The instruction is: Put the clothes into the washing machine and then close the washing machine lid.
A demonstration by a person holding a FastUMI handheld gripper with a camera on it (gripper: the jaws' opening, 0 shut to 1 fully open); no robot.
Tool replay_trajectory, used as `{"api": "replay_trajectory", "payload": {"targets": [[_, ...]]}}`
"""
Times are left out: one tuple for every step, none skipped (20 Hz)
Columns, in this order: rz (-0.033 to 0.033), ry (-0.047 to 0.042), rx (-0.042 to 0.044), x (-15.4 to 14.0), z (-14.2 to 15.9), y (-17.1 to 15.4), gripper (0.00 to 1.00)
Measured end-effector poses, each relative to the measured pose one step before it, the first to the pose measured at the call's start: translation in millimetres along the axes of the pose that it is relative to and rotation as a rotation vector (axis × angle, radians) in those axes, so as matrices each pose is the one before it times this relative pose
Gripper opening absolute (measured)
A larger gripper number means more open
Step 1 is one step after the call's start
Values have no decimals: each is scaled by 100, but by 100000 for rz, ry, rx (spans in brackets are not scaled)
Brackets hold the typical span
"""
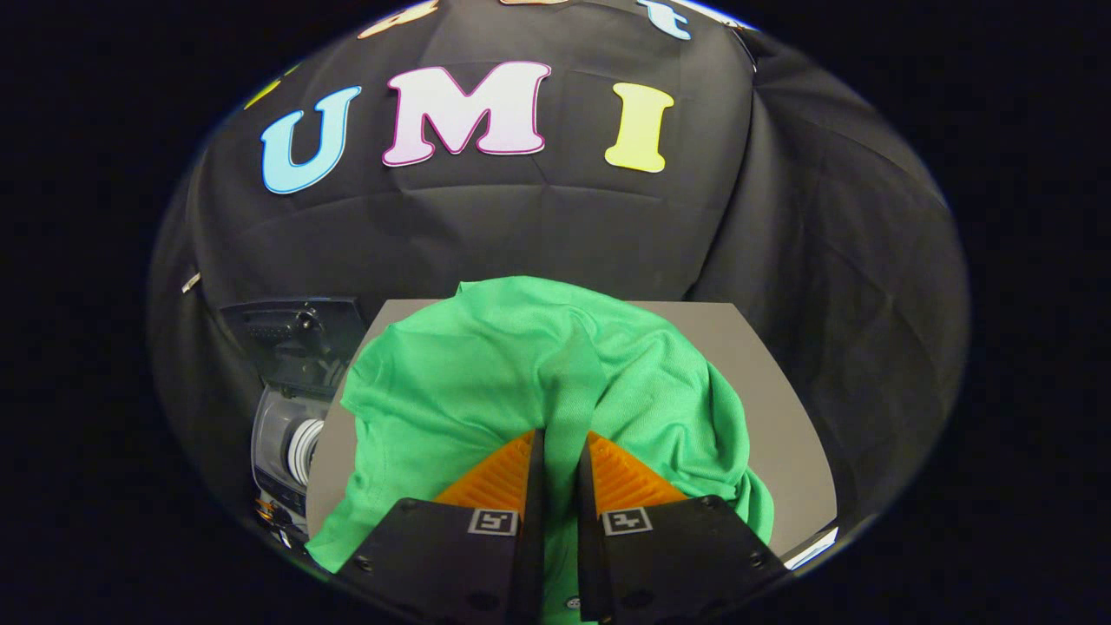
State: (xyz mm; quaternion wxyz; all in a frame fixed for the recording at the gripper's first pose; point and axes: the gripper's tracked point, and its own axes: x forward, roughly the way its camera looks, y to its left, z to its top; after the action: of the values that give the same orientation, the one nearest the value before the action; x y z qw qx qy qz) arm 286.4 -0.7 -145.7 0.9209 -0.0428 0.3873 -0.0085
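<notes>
Two fingers (562,451) pinching a raised fold of a green shirt (521,365), garment heaped on the grey bench (781,408), spreading ahead of the fingers, washing machine (291,408) with lid raised just beside the bench's left edge

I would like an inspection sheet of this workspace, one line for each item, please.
Surface: grey table, partly covered by the garment.
Job's things: green garment bunched on the table; washing machine beside the table, lid raised.
Clutter: nothing seen.
Grippers: gripper closed on a raised fold of the green garment, both fingers pressing it.
Cables: nothing seen.
Surroundings: black cloth wall behind the table and machine.
</notes>
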Motion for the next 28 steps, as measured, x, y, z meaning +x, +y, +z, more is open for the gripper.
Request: {"api": "replay_trajectory", "payload": {"targets": [[1349,1163,2347,9,-2,-9,21],[1092,949,2242,1,30,-99,21],[929,661,3007,53,103,-57,21],[754,1275,2723,52,-61,33,21],[18,1489,727,18,-224,-185,20],[-1364,1383,-1649,-74,-146,-265,21],[-2174,737,-3704,105,-215,-32,33],[-4995,596,-5050,-38,-285,-489,46],[-5882,-1268,-4077,-393,601,-1092,59],[-3570,-1089,-3410,183,123,-496,73],[-914,90,-1208,-357,18,203,86],[390,-1028,1103,69,70,354,99],[4787,-1836,3978,402,-237,1055,98],[7325,-615,5121,-323,169,1485,77],[2046,-4593,3511,-225,948,460,57],[414,43,1065,616,-592,-288,36],[395,-2495,-1485,-84,161,-111,15],[494,856,222,191,-976,-87,14],[1931,535,2032,-515,1109,347,5],[2752,119,3576,-66,385,371,6],[2554,-613,3404,-396,791,357,5],[1744,-725,2102,-560,810,332,5],[970,-525,415,-488,581,42,5],[239,-1382,-86,-570,713,-54,5],[-52,-1167,-481,-687,679,-20,5],[557,-1569,469,-634,706,115,5],[397,-996,13,-644,630,249,5],[412,-1102,-199,-615,705,282,5]]}}
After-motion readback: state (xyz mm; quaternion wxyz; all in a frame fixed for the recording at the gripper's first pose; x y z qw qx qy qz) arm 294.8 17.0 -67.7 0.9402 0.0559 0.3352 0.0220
